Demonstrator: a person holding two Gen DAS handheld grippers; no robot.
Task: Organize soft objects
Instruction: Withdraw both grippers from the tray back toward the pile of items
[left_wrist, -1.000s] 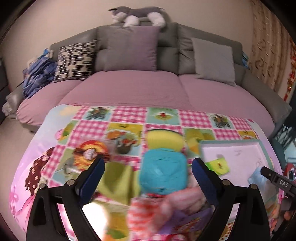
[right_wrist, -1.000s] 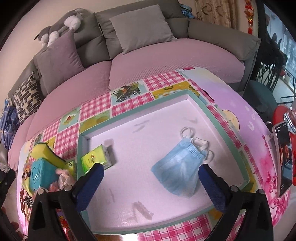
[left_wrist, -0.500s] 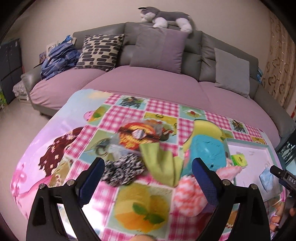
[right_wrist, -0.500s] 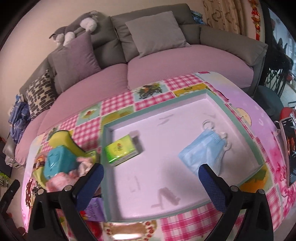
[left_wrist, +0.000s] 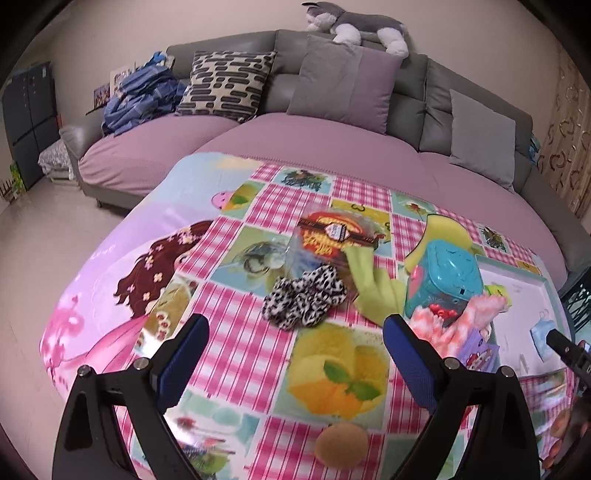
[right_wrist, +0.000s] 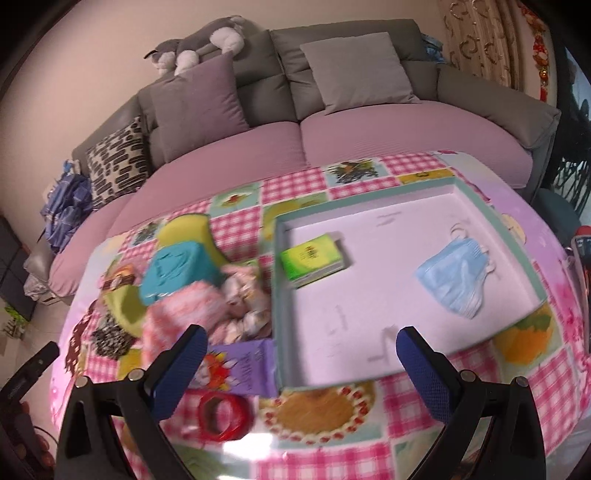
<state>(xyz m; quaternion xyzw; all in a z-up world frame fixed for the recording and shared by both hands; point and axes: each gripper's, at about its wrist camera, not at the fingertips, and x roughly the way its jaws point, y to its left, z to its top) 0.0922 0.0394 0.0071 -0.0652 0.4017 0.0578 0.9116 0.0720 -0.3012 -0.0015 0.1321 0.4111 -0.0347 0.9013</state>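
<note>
A black-and-white leopard scrunchie (left_wrist: 303, 296) lies on the patterned tablecloth just ahead of my open, empty left gripper (left_wrist: 295, 345). A green cloth (left_wrist: 373, 284), a teal box (left_wrist: 443, 284) and a pink fluffy sock (left_wrist: 458, 325) lie to its right. My right gripper (right_wrist: 299, 354) is open and empty over the near edge of the teal-rimmed tray (right_wrist: 275, 291). In the tray lie a green tissue pack (right_wrist: 314, 260) and a blue face mask (right_wrist: 454, 275). The pink sock (right_wrist: 184, 314) and teal box (right_wrist: 177, 271) sit left of the tray.
A sofa (left_wrist: 332, 147) with cushions and a plush toy stands behind the table. A red ring (right_wrist: 221, 415) and a purple packet (right_wrist: 240, 365) lie near the front edge. A round tan sponge (left_wrist: 341, 445) lies near the left gripper. A snack bag (left_wrist: 328, 238) lies behind the scrunchie.
Both grippers have swung left. The left view now centres on the scrunchie instead of the teal box; the right view has shifted from the tray's middle toward its left rim.
</note>
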